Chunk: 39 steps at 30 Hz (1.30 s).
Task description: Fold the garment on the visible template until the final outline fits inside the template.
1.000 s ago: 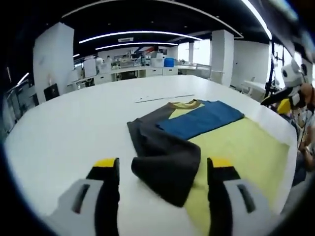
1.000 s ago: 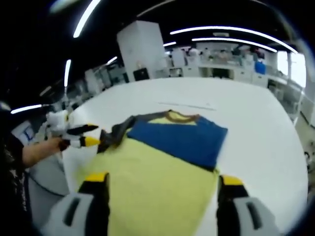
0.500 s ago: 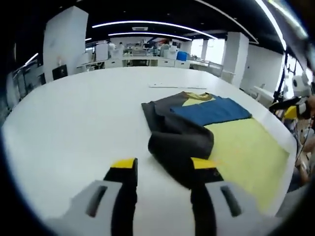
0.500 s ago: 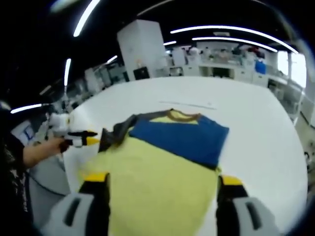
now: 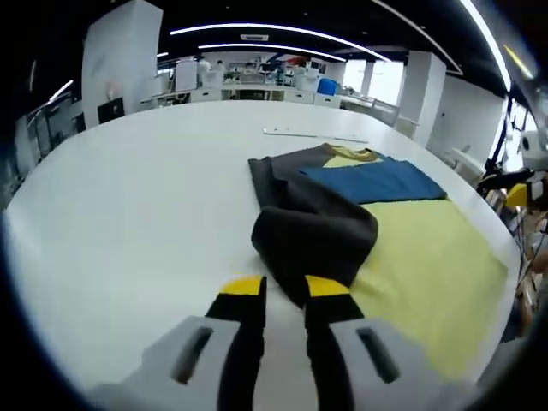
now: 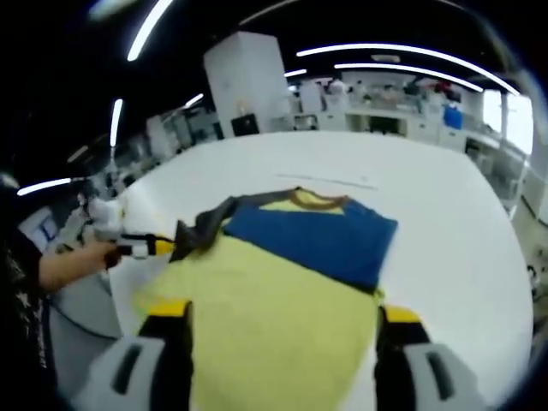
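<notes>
- In the left gripper view, the left gripper (image 5: 285, 287) is seen at bottom centre, jaws nearly together, pinching the near edge of the dark grey sleeve (image 5: 312, 235).
- The garment (image 5: 385, 214) is spread across the centre and right of the white table (image 5: 128, 197).
- In the right gripper view, the right gripper (image 6: 282, 317) is held wide apart, the yellow body (image 6: 265, 317) lying between its jaws, the blue folded part (image 6: 317, 235) above.
</notes>
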Motion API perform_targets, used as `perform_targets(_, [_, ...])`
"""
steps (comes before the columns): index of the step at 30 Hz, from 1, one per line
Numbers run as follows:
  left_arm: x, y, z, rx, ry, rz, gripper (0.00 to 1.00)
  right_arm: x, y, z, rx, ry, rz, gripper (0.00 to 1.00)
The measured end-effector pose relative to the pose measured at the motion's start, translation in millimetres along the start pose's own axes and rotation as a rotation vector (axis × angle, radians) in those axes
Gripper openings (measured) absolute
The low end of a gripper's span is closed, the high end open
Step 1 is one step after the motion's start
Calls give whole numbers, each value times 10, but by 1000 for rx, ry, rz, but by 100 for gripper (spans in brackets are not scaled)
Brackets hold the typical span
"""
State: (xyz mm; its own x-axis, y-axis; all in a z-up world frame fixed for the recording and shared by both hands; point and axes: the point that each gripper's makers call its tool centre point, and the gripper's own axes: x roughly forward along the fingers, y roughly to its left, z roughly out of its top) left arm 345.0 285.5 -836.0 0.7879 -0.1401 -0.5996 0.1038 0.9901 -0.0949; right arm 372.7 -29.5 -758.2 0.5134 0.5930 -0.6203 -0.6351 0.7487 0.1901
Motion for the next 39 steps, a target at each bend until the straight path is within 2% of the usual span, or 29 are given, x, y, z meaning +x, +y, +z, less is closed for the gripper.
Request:
perform_targets(6, [15, 0, -77, -39, 28, 10, 8, -26, 1, 3, -10, 0, -8, 88])
perform_targets(11, [13, 12, -76, -55, 26, 11, 6, -42, 25, 42, -22, -13, -3, 90])
perform_targets(18, [-23, -18, -96, -131, 34, -6, 0, -66, 85, 95, -44, -26, 6, 93])
perform_targets(21, [-51, -10, -49, -170, 6, -6, 0, -78, 91, 99, -51, -24, 10, 95])
perform_targets(25, [-90, 35, 28, -132, -22, 9, 0, -107, 108, 97, -55, -28, 10, 98])
perform_targets(31, [-154, 67, 172, -134, -67, 6, 0, -140, 140, 68, -71, -19, 20, 99])
perform_targets(35, [-184, 80, 305, -94, -96, 13, 0, -161, 175, 60, -77, -18, 29, 99])
perform_targets(39, [-213, 55, 454, -89, -130, -8, 0, -194, 210, 54, -83, -17, 37, 99])
